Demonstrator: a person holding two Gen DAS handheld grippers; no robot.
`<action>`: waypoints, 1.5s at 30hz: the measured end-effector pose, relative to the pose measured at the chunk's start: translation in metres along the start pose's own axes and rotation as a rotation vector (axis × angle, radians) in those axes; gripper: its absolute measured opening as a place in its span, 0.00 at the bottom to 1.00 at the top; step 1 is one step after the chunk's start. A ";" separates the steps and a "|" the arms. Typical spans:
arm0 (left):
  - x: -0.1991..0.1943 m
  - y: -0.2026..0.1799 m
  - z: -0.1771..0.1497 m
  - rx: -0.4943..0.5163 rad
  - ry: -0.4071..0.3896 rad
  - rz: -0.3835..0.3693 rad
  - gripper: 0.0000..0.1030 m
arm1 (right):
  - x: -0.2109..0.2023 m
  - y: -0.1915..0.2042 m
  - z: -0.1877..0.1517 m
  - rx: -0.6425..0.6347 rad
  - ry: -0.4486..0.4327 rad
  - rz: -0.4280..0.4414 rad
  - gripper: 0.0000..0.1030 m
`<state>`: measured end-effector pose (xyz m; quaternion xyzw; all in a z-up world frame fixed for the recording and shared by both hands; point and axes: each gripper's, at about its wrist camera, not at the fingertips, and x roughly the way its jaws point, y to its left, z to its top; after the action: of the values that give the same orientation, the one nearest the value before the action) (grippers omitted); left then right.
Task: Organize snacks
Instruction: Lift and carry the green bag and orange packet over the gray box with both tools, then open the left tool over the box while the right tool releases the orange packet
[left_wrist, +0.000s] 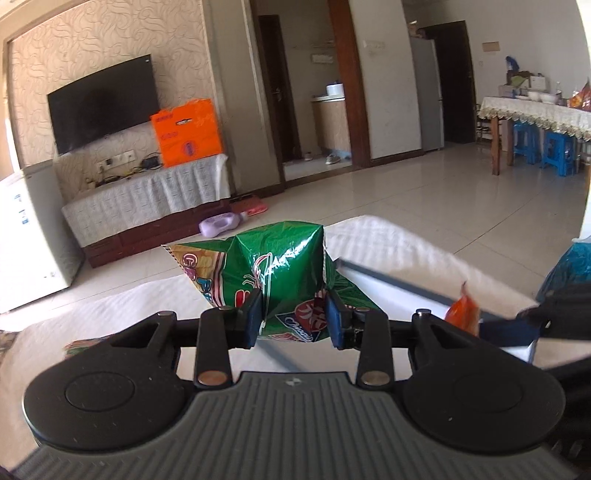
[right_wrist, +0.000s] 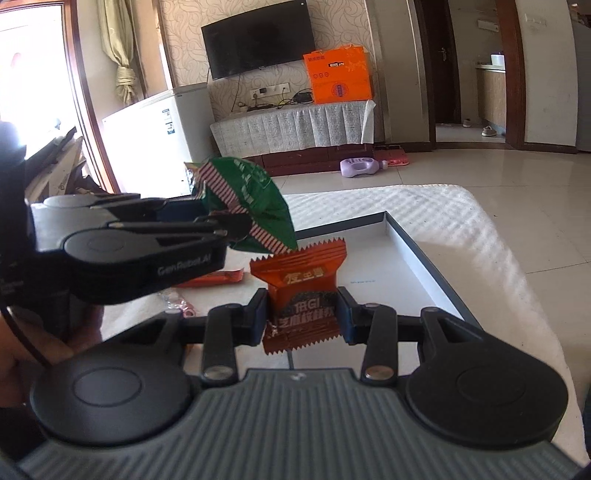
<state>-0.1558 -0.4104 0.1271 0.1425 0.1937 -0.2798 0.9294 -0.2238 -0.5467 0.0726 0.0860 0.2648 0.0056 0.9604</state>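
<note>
Ribbed grey gripper (left_wrist: 293, 321), crinkled green foil packet (left_wrist: 280, 262)

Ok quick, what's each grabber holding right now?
Left gripper: closed on the green snack bag, lifted off the table.
Right gripper: closed on the orange-brown snack packet, above the white tray.

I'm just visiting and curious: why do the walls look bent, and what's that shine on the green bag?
Both wrist views use fisheye lenses, bending door frames; left wrist view shows window glare on the green bag; right wrist view is washed out at the window.
</note>
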 end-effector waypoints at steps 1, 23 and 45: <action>0.006 -0.006 0.002 -0.001 0.003 -0.011 0.40 | 0.001 -0.002 0.000 -0.002 0.006 -0.011 0.40; 0.093 -0.039 -0.028 0.047 0.121 -0.068 0.84 | 0.031 -0.030 -0.017 -0.027 0.179 -0.117 0.41; -0.045 -0.028 -0.111 0.066 0.207 -0.059 0.85 | 0.045 -0.021 -0.017 -0.037 0.159 -0.161 0.47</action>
<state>-0.2378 -0.3704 0.0444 0.1955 0.2836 -0.2971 0.8906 -0.1946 -0.5619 0.0323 0.0461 0.3459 -0.0599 0.9352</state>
